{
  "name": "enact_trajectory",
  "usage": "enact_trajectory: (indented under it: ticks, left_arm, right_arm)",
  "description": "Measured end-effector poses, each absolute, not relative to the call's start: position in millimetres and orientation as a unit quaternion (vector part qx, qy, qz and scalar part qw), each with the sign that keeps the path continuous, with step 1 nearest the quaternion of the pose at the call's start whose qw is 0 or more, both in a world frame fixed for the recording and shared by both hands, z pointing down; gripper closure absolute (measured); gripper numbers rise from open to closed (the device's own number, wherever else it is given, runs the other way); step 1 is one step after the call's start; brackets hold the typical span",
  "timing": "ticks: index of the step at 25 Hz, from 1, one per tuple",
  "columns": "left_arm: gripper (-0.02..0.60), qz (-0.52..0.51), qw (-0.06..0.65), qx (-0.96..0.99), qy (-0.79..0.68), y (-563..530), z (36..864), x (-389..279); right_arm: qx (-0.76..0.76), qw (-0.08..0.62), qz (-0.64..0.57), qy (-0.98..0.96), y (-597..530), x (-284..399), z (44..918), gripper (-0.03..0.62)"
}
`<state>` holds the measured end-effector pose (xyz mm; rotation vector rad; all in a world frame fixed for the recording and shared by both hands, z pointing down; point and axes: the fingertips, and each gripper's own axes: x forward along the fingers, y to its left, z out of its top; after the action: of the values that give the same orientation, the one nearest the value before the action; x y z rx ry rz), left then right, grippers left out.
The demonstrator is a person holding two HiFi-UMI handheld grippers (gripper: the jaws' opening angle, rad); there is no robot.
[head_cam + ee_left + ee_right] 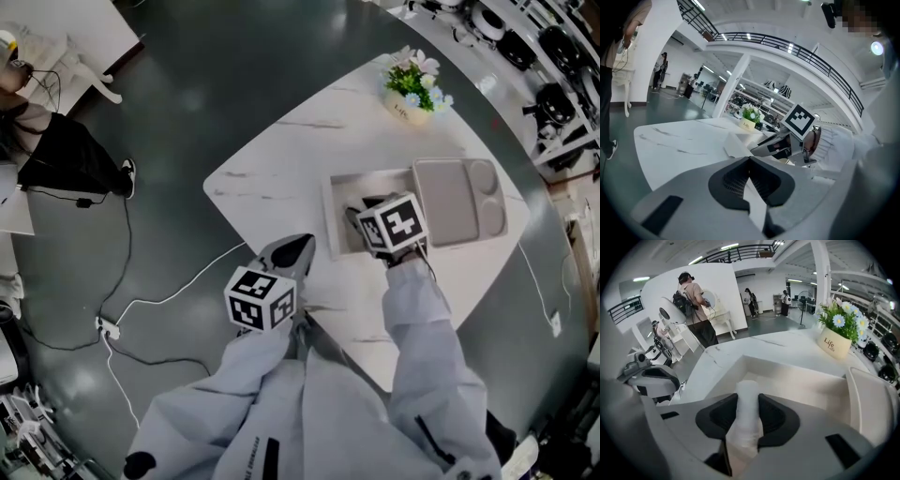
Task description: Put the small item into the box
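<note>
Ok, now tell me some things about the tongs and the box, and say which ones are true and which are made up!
1. The right tongs grip a white rolled-up soft item. True.
2. That white roll lies on the floor of the pale open rectangular box. False: the right tongs hold it above the box.
3. The left tongs carry the little cream flower pot. False: they are shut with nothing in them, and the pot stands on the white marble-look table, beyond the box.
4. A greyish tray with rounded hollows lies beside the box. True.
</note>
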<state>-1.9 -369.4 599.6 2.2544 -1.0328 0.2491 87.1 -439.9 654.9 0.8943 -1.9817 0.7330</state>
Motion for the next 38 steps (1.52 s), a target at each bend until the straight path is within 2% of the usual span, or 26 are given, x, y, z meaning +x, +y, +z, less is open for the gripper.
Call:
enact_trajectory:
  ticks: [4,14,18,20,26,29,33,38]
  left_arm:
    - [0.584,0.097,0.322,0.856,-0.392,-368.9,602.7,-1.5]
    - [0.584,0.095,0.328,0.855,-0.390,-368.3,604.5,0.1]
    - [0.584,0.091,0.326,0.857,-0.390,-368.7,601.9,-0.3]
    - [0.584,0.087,0.325,0.857,-0.390,-368.9,600.7,-0.3]
    - [0.584,0.081,0.318,0.861,-0.388,-370.4,593.0,2.9]
    - [0.584,0.077,0.312,0.863,-0.389,-371.4,586.8,2.0]
    - [0.584,0.069,0.300,0.867,-0.392,-373.6,573.5,0.7]
    - [0.584,0.057,0.280,0.874,-0.392,-377.2,553.5,1.3]
  right_arm:
    - [0.346,0.444,0.294,-0.773,-436.7,88.8,667.7,0.471]
    - [0.338,0.470,0.284,-0.764,-434.2,87.8,677.0,0.467]
    - [0.342,0.467,0.287,-0.763,-433.3,86.6,677.2,0.447]
    - [0.347,0.462,0.286,-0.764,-434.4,85.9,677.0,0.410]
    - [0.365,0.428,0.294,-0.772,-440.9,86.5,665.7,0.401]
    - [0.374,0.411,0.288,-0.780,-442.6,86.9,654.1,0.426]
    - [0.389,0.371,0.268,-0.799,-443.6,87.5,630.0,0.502]
    - [0.397,0.320,0.251,-0.823,-436.9,87.1,607.3,0.567]
